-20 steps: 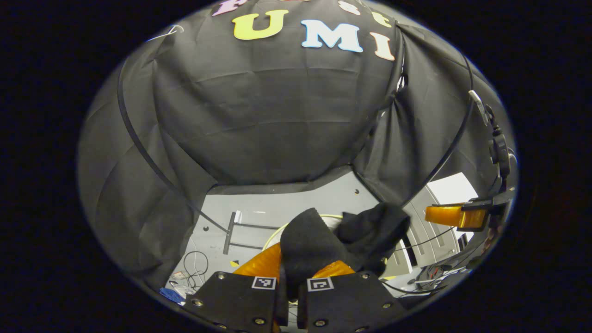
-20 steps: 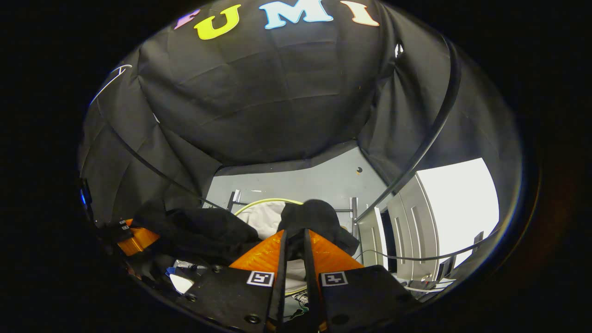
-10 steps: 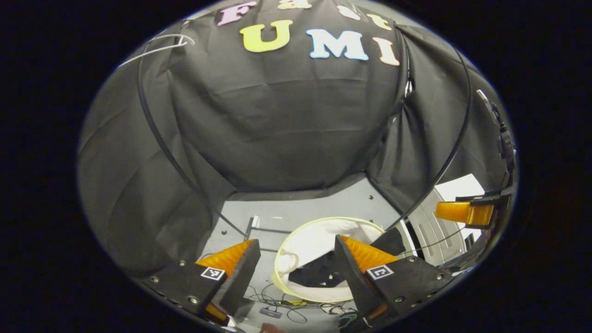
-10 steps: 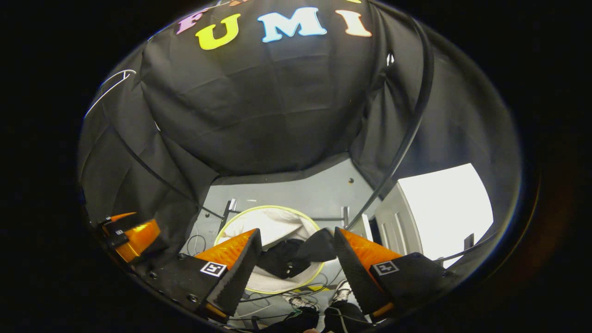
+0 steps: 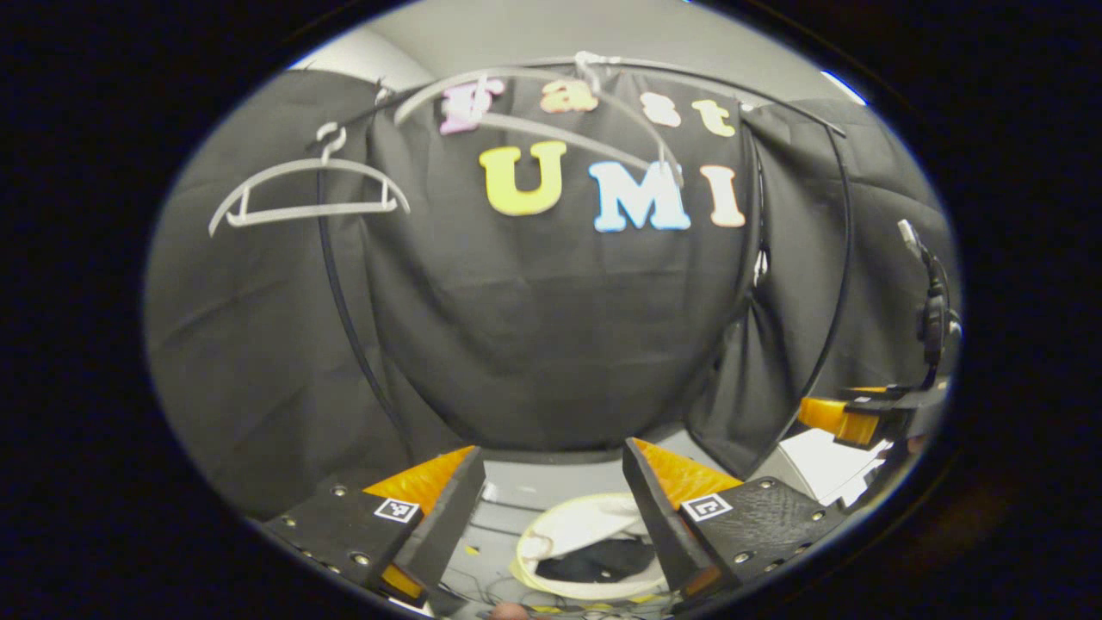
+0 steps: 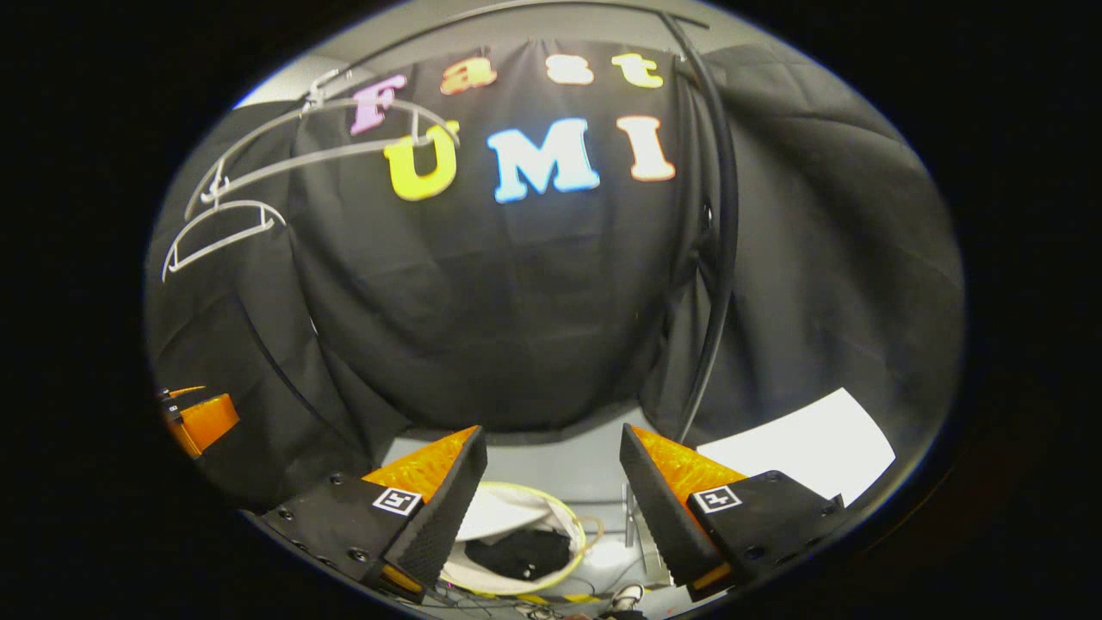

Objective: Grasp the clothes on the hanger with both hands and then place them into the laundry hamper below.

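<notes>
The black garment (image 5: 596,560) lies crumpled inside the round white laundry hamper (image 5: 551,538) on the floor; it is seen again as a dark heap (image 6: 525,551) in the hamper (image 6: 499,517) in the right gripper view. My left gripper (image 5: 551,461) is open and empty, high above the hamper. My right gripper (image 6: 551,439) is open and empty too; its finger (image 5: 839,418) juts in at the right edge of the left gripper view. Two bare white hangers (image 5: 306,185) (image 5: 551,112) hang on the rail.
A black curved rail pole (image 6: 723,258) runs down the booth wall on the right. The same hangers (image 6: 219,228) hang at upper left in the right gripper view. Cables (image 6: 534,603) lie on the grey floor by the hamper. A bright white panel (image 6: 801,448) sits at right.
Both grippers opened and let go of the black garment, which dropped into the hamper. Since then both have lifted and tilted up, so the hangers have come into sight.
</notes>
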Available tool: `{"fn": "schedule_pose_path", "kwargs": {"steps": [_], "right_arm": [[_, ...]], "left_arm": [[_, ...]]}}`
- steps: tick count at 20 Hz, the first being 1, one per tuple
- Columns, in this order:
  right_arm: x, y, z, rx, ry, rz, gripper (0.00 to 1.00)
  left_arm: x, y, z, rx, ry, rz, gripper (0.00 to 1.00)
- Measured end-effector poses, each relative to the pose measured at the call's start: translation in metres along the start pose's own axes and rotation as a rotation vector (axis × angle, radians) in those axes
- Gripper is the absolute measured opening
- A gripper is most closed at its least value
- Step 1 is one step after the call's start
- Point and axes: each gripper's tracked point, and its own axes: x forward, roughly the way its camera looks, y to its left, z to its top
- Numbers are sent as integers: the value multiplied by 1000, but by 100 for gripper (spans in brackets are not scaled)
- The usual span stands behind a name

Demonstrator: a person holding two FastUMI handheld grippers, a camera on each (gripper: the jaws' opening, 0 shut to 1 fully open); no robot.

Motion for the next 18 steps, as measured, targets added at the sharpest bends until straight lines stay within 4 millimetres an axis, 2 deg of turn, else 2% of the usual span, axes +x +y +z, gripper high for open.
{"fn": "schedule_pose_path", "kwargs": {"steps": [2,4,5,6,7,8,10,13,17,18], "right_arm": [[-21,5,43,-23,-119,16,98],[-33,8,70,-27,-193,33,98],[-39,9,80,-16,-218,43,98],[-44,10,89,-3,-242,53,93],[-46,11,95,8,-257,58,98],[-49,11,100,11,-272,61,93],[-60,6,116,6,-308,53,93],[-74,-4,142,-13,-388,23,92],[-91,-8,160,-24,-428,2,92],[-96,-9,163,-22,-438,-4,96]], "left_arm": [[-15,-3,46,-26,-84,-9,94],[-35,-7,89,-45,-160,-32,94],[-45,-7,114,-42,-199,-39,94],[-54,-2,137,-36,-240,-43,94],[-62,-1,156,-33,-278,-52,94],[-67,0,174,-37,-310,-59,94],[-79,-8,201,-62,-362,-87,94],[-105,-9,223,-95,-416,-99,94],[-121,8,255,-120,-486,-98,94],[-127,10,262,-141,-506,-111,94]]}}
